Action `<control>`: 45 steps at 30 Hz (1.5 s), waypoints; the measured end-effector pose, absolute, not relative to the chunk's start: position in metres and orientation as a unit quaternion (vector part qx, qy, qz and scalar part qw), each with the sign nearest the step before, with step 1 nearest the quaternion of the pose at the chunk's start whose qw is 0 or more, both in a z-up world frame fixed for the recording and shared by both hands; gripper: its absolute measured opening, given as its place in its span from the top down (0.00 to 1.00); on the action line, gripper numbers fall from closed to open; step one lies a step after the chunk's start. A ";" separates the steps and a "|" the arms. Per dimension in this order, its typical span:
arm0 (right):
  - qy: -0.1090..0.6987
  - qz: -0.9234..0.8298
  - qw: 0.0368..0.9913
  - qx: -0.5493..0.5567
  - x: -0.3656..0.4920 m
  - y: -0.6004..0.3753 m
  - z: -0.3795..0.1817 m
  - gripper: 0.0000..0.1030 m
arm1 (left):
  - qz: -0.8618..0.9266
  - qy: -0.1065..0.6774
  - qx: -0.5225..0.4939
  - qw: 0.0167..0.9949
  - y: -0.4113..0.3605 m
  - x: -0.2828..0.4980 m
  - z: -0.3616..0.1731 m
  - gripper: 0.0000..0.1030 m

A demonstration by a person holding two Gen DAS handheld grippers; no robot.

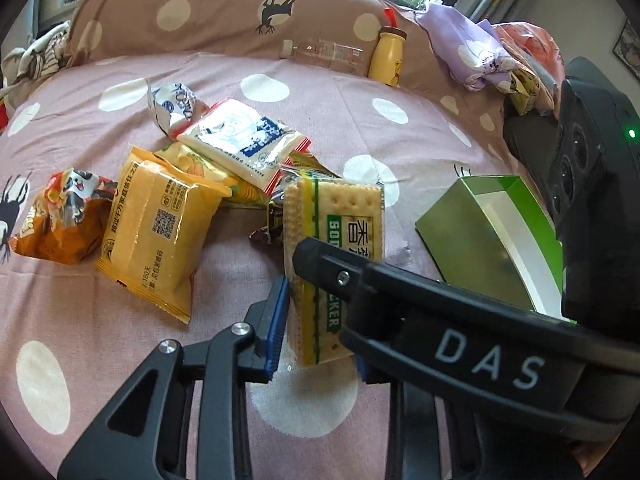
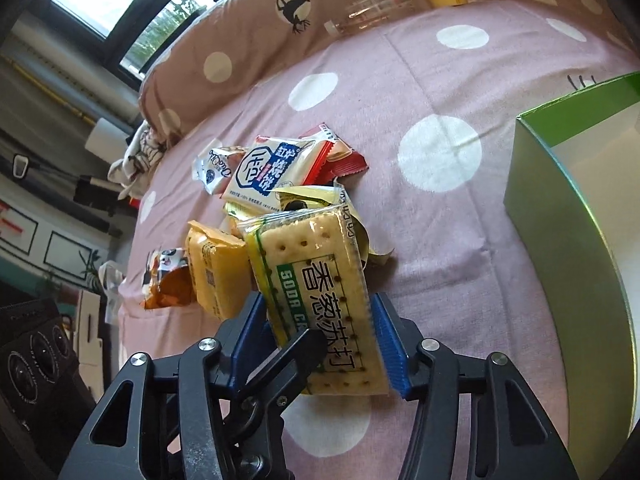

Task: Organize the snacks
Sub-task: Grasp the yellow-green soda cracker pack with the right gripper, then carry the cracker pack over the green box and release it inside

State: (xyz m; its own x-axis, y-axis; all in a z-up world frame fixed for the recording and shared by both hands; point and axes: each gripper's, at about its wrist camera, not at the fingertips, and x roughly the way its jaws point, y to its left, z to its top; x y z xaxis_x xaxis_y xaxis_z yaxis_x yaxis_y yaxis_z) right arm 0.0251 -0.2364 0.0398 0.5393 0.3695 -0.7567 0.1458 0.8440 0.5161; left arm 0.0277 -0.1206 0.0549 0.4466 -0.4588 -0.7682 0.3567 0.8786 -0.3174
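Note:
A soda cracker packet [image 1: 334, 240] [image 2: 320, 292] stands on edge on the pink dotted bedsheet. Both grippers are around it. My left gripper [image 1: 320, 328] has its blue pads on either side of the packet's near end. My right gripper [image 2: 320, 340] has its blue pads against the packet's two sides, and its finger [image 1: 400, 292] crosses the left wrist view. A pile of snacks lies behind: a yellow packet [image 1: 156, 236] [image 2: 216, 272], a white and blue packet [image 1: 244, 140] [image 2: 272, 172], an orange bag [image 1: 60, 216] [image 2: 166, 280]. An open green box [image 1: 492, 240] [image 2: 560, 200] stands to the right.
A brown dotted pillow [image 1: 224, 8] lies along the far edge, with a clear bottle [image 1: 324, 54] and a yellow bottle [image 1: 386, 56] against it. Purple cloth [image 1: 476, 56] is bunched at the far right. The bed's left edge drops to a cluttered floor [image 2: 48, 320].

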 end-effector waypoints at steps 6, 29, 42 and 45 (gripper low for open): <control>0.430 0.060 0.861 0.264 0.004 -0.242 0.075 0.47 | -0.254 0.424 -0.045 0.868 -0.127 0.011 0.085 0.73; 0.323 -0.100 0.885 0.320 -0.091 -0.360 0.119 0.47 | -0.404 0.392 0.010 0.826 -0.260 -0.025 0.120 0.73; 0.365 -0.134 0.851 0.354 -0.096 -0.390 0.086 0.47 | -0.414 0.456 0.010 0.788 -0.289 -0.018 0.088 0.73; 0.374 -0.136 0.845 0.357 -0.093 -0.392 0.083 0.47 | -0.410 0.466 0.007 0.784 -0.289 -0.017 0.083 0.74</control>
State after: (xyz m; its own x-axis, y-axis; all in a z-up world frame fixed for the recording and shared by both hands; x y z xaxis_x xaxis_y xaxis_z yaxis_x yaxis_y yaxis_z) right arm -0.0927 -0.3921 0.0826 0.6829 0.0373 -0.7296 0.4969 0.7083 0.5013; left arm -0.0173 -0.2888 0.0834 0.2299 -0.6366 -0.7362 0.6502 0.6633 -0.3705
